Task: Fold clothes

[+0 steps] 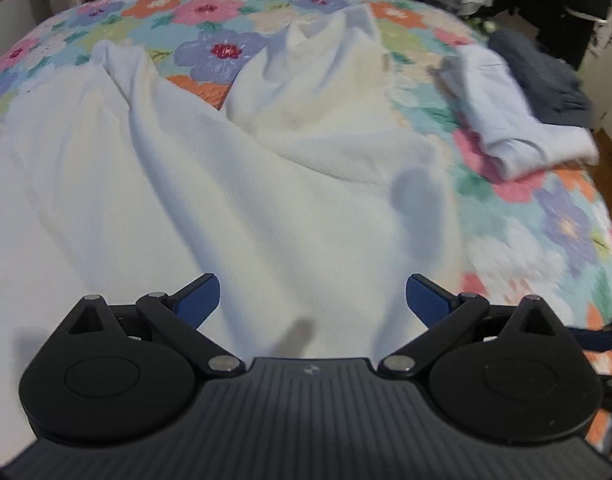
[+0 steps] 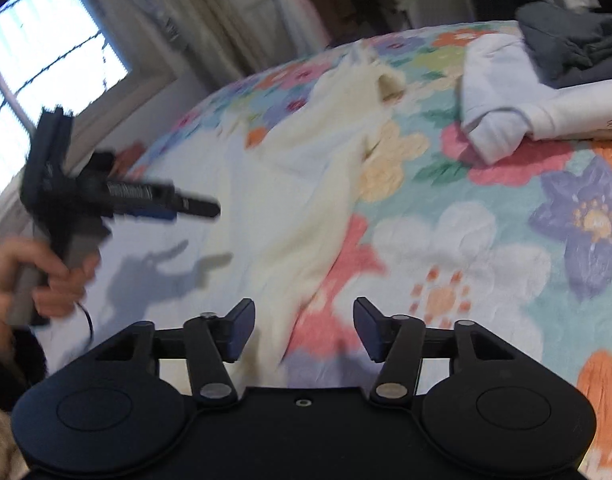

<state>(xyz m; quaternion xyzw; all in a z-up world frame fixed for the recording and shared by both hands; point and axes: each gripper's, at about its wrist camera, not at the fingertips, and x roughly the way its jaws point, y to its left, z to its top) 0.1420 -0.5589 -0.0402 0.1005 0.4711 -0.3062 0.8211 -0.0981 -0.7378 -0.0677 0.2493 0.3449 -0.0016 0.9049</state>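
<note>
1. Bedroom setting: a bed [image 1: 517, 236] with a floral quilt serves as the work surface; a window [image 2: 46, 56] and curtains stand behind it.
2. Task item: a white garment [image 1: 210, 184] lies spread and rumpled across the quilt, with long ridges of loose cloth running away from the camera. In the right wrist view it shows as a cream strip [image 2: 306, 184] leading down to the near edge.
3. Other items: a folded pale garment [image 1: 517, 128] rests near the far right corner, and a dark pile [image 1: 545, 76] lies just behind it, touching it.
4. Left gripper [image 1: 311, 300]: jaws stand wide apart above the white cloth, nothing between them. A hand [image 2: 38, 276] holds its grip; the gripper also shows from the side [image 2: 162, 204], clear of the cloth.
5. Right gripper [image 2: 304, 330]: jaws parted, pads not pressing on anything. Cloth lies beneath the left pad; contact cannot be confirmed.
6. Handling, judged:
   - Light, soft and limp; it will sag and drape from any held point.
   - Fleecy surface should give fair friction; slip risk is low if the pads close on a full fold.
   - Not fragile.
7. Grip points, judged: take hems, corners or shoulder edges, one per gripper, well apart, so the panel lifts flat. Avoid pinching a mid-panel ridge; it bunches the cloth and may catch the quilt.
</note>
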